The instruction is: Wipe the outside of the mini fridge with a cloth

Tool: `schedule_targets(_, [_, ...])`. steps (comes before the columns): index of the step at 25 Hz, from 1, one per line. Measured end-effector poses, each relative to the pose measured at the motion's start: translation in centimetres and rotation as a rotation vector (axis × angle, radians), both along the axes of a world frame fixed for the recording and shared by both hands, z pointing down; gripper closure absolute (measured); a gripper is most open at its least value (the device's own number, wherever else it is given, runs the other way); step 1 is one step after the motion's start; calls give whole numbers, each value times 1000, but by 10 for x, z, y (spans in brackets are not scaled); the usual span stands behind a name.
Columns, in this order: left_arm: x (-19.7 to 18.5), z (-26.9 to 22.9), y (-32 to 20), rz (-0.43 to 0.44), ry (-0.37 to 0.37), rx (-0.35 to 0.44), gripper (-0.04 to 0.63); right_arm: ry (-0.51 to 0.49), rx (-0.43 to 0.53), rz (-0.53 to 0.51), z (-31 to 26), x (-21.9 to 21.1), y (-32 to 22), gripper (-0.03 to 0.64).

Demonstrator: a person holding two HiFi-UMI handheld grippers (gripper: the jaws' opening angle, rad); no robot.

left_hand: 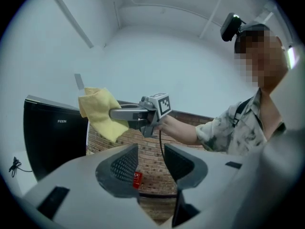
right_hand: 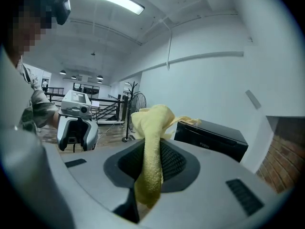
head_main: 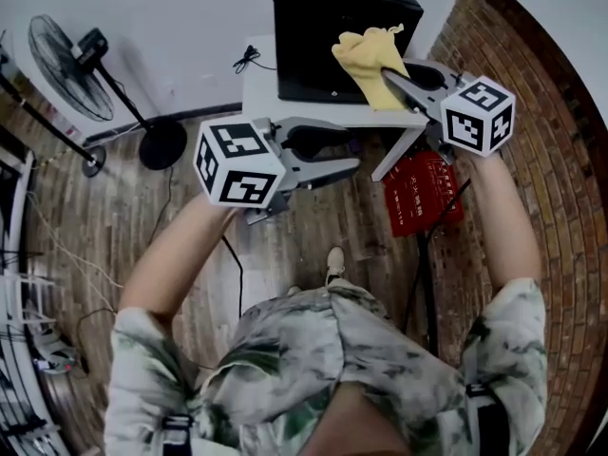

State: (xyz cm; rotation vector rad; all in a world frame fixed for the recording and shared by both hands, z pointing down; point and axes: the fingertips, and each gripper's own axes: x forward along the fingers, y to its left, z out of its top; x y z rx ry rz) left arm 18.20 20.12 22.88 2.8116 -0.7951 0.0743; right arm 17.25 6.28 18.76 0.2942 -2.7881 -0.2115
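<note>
Mini fridge partly hidden behind cloth clamped in right tongs.

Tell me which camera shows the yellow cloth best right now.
The right gripper view: the yellow cloth sits dead centre and close, clamped in the right gripper. The head view shows it smaller, from above, bunched over the mini fridge. The left gripper view shows it sideways, hanging from that gripper beside the mini fridge.
</note>
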Motion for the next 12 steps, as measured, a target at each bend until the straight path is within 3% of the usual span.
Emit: schedule_targets(12, [-21, -3, -83, -26, -25, -7, 432, 16, 70, -35, -28, -50, -98, 531])
